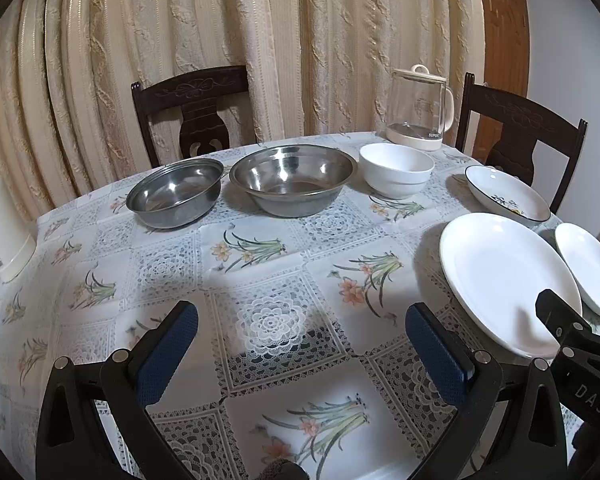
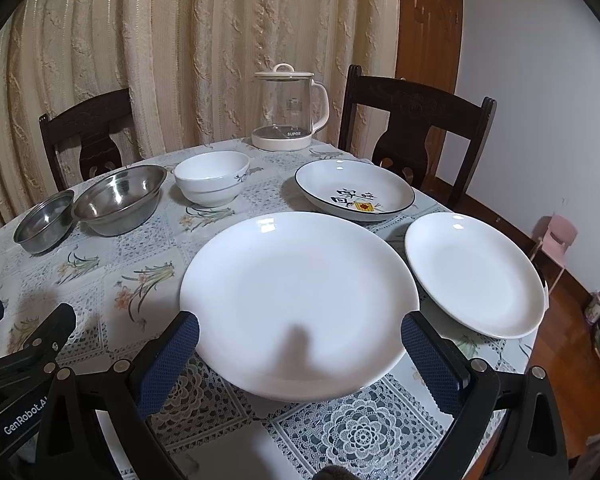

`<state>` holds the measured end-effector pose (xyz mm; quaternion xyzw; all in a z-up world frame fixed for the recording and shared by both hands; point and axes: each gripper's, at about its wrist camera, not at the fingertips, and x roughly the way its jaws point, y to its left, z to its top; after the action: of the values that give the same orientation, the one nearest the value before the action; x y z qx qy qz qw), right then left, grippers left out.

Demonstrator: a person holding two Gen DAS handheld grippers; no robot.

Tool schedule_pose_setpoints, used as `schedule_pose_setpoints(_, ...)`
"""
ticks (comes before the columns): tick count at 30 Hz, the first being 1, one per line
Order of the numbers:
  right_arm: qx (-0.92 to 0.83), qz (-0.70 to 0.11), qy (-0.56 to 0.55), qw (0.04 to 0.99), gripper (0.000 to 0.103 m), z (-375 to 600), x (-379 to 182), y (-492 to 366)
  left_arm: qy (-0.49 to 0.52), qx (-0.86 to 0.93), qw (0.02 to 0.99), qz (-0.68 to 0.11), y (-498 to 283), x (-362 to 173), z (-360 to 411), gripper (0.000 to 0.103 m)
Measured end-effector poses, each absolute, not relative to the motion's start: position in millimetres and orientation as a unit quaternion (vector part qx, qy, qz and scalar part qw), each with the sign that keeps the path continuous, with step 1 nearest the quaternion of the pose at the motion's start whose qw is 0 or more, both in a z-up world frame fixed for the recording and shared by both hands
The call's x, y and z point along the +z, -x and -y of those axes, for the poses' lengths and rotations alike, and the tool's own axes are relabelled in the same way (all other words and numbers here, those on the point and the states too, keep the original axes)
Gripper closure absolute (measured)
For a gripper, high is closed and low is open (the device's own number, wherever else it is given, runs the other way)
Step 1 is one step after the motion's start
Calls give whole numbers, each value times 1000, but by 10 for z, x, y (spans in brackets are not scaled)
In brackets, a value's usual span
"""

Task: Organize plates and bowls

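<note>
Right wrist view: right gripper [image 2: 300, 344], jaws spread wide and empty, hovers over the large white plate [image 2: 300, 300] on the table [image 2: 228, 432]. Left gripper [image 1: 302, 336], equally wide and empty, faces two steel bowls [image 1: 176, 192] and a white bowl [image 1: 396, 172].

A round table [image 2: 236, 456] wears a plastic cloth [image 1: 260, 248] printed with lace squares and orange flowers. Along the far side sit a small steel bowl [image 1: 175, 193], a larger steel bowl [image 1: 293, 179] just beside it, then a white ceramic bowl [image 1: 396, 170]. Behind that stands a glass kettle [image 1: 419, 109]. Nearer are a dark-rimmed dish with characters [image 2: 354, 190], a large white plate [image 2: 298, 304] and a smaller white plate [image 2: 475, 274]. A cream flask [image 1: 0, 216] stands at the left edge.
</note>
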<state>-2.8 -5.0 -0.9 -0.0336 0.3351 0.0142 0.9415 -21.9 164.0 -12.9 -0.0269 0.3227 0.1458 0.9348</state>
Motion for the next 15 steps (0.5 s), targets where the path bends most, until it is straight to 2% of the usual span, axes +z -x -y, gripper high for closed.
schedule_pose_setpoints(15, 14, -344, 35, 938, 0, 37, -51, 34, 27, 146, 934, -324, 204, -143, -1643, 0)
